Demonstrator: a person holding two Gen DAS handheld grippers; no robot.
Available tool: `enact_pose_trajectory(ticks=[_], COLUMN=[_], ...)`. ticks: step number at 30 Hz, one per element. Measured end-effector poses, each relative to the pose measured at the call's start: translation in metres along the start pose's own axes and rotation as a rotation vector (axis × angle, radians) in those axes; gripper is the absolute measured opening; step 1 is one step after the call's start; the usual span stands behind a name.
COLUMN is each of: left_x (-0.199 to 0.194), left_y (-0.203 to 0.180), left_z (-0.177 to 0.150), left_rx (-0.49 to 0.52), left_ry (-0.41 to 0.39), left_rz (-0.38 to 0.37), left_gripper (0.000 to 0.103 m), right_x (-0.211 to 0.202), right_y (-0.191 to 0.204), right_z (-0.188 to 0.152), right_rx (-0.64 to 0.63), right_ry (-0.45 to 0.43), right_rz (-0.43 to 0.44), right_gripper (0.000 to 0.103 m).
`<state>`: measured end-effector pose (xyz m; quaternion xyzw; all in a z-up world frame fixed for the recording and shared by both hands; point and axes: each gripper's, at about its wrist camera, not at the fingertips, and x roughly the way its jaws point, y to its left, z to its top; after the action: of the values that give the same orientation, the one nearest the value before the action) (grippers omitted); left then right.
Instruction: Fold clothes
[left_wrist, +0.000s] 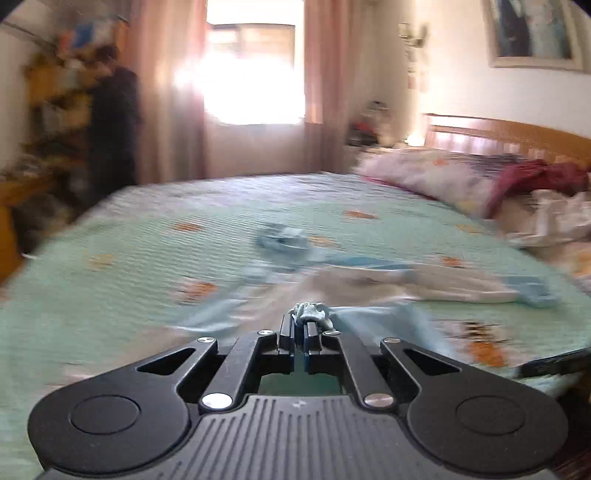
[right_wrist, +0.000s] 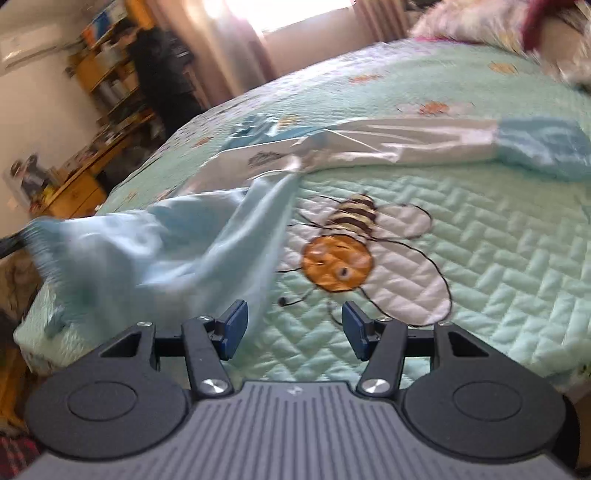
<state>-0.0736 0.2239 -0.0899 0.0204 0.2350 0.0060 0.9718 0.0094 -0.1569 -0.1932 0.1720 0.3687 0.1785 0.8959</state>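
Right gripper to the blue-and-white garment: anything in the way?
Nothing visible. The right gripper has open jaws over bare quilt, and the garment's lifted blue sleeve hangs just beside its left jaw. The left gripper already pinches that fabric.

A pale blue and white garment (right_wrist: 351, 144) is seen spread unfolded across a mint quilted bed (right_wrist: 498, 251), its white body creased and one blue cuffed sleeve laid out flat. The other blue sleeve end (left_wrist: 310, 312) is bunched and lifted off the quilt, pinched between closed fingers.
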Motion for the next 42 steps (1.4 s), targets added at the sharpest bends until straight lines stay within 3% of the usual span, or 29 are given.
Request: enact_pose_trajectory(ticks=[2,4,8,14,17,21,23,28,33,36,42], left_x=[-0.006,0.000,0.004,-0.017,-0.002,0.054,0.089,0.200,0.304,0.345,0.395], left_y=[0.019,0.037,0.051,0.079,0.081,0.079,0.079,0.088,0.084,0.087,0.105], left_z=[-0.007,-0.019,-0.038,-0.025,-0.002,0.031,0.046,0.075,0.081,0.079,0.072], left_rx=[-0.015,-0.077,-0.157,-0.301,-0.237,-0.133,-0.089,-0.023,0.084,0.120,0.018], left_ry=[0.051,0.156,0.303,0.210,0.187,0.178,0.165,0.182,0.314,0.370,0.469], left_rz=[0.086,0.084,-0.037,-0.068,-0.035,0.008,-0.006,-0.137,-0.178,-0.191,-0.335], left_gripper=[0.008,0.017,0.021,0.023,0.029,0.053,0.059,0.072,0.073,0.074,0.074], right_x=[0.006,0.010,0.014,0.031,0.048,0.079,0.097,0.148,0.209,0.241,0.293], right_y=[-0.004,-0.005,-0.004,-0.003,0.008,0.034,0.046,0.068,0.071,0.061,0.043], right_z=[0.003,0.008,0.022,0.056,0.079,0.115,0.134,0.182,0.223,0.241,0.257], right_rx=[0.026,0.041,0.034,0.017,-0.052,-0.214,-0.295,-0.461,-0.566,-0.578,-0.569], right_ry=[0.001,-0.006,-0.023,-0.040,-0.057,-0.090,-0.105,-0.110,-0.039,0.026,0.108], right_rz=[-0.015,-0.027,-0.028,-0.033,-0.017,0.000,0.002,0.015,-0.001,0.005,0.037], right_gripper=[0.058,0.058,0.058,0.060,0.060,0.061,0.066,0.068,0.068,0.068,0.068])
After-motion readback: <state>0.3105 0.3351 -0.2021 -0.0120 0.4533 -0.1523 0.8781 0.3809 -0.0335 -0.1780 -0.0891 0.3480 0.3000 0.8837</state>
